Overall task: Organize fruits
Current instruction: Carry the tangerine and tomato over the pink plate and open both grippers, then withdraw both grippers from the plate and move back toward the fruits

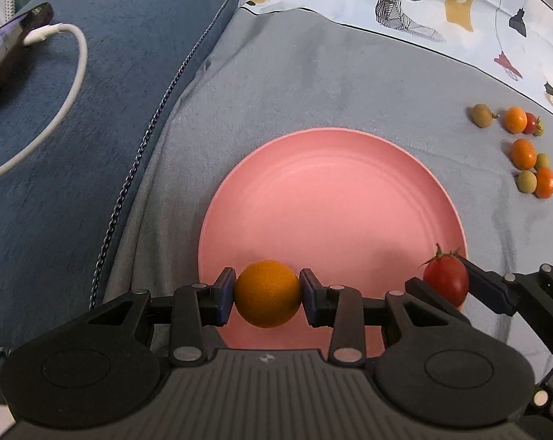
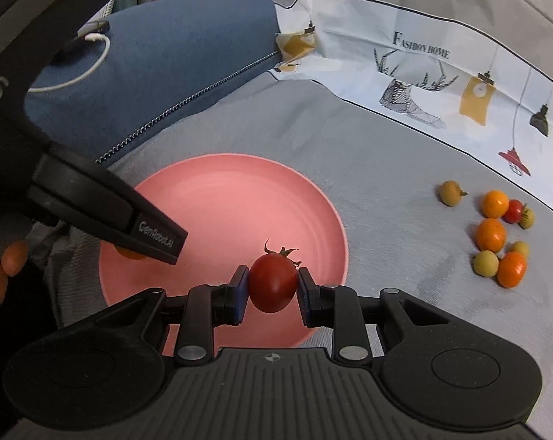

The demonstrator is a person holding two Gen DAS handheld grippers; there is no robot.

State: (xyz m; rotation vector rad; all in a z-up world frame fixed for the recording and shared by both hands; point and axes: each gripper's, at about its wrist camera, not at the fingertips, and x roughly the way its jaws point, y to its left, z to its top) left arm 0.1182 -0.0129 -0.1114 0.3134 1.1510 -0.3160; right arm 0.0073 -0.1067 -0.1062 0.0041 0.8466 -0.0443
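Note:
My left gripper (image 1: 267,295) is shut on a small orange fruit (image 1: 267,293) and holds it over the near rim of the pink plate (image 1: 331,198). My right gripper (image 2: 272,288) is shut on a red cherry tomato (image 2: 272,283) with a green stem, over the plate's near right rim (image 2: 221,198). The right gripper and its tomato (image 1: 446,280) show at the right of the left wrist view. The left gripper's body (image 2: 107,216) crosses the left of the right wrist view and hides most of its orange fruit (image 2: 129,255).
A cluster of loose fruits lies on the grey cloth to the right: orange ones (image 2: 491,234), green ones (image 2: 485,263), a red tomato (image 2: 514,211), a brownish one (image 2: 450,193). A blue cushion (image 1: 93,128) holds a phone (image 1: 12,46) with a white cable. A patterned cloth (image 2: 441,73) lies behind.

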